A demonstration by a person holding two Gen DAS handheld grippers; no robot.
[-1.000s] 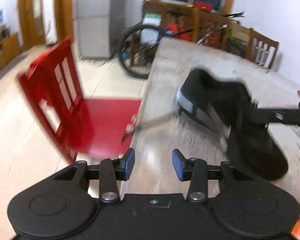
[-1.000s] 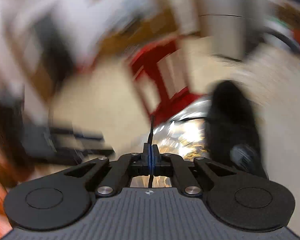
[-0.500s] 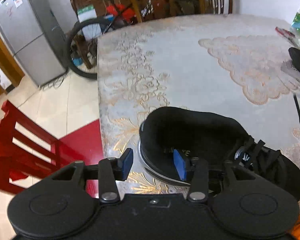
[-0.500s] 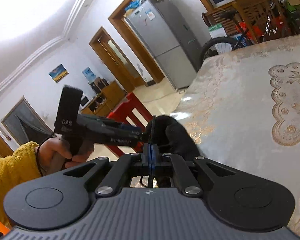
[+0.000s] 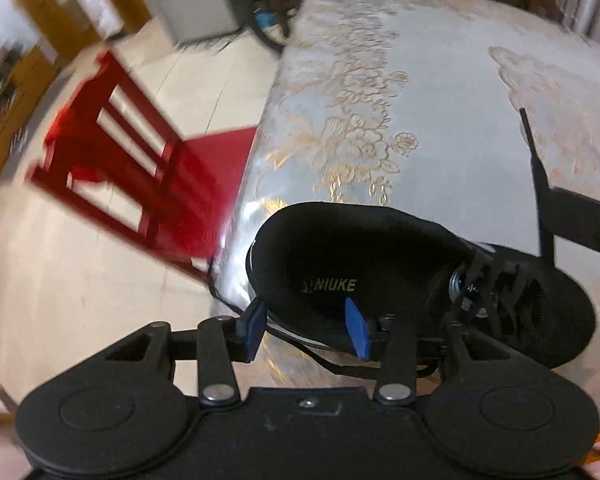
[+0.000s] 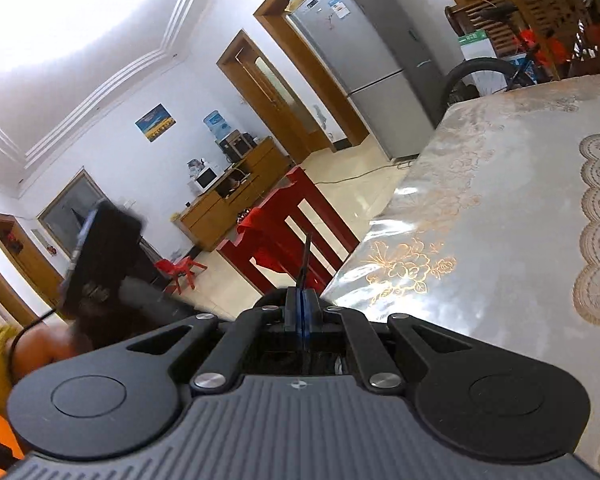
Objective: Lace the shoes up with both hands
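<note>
Jaws clamping the lace [image 6: 306, 258], my right gripper [image 6: 303, 322] is pulling up from the shoe [image 5: 380, 280]; my left gripper [image 5: 306, 330], gaping empty, is closing in at its heel.

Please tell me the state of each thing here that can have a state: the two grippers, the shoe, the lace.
Left gripper: jaws open, holding nothing, low at the shoe's heel.
Right gripper: jaws shut on the lace end.
Lace end: pinched, sticking up past the jaws.
Shoe: upright on the table, laces crossed, not tied.
Refrigerator: doors closed.
</note>
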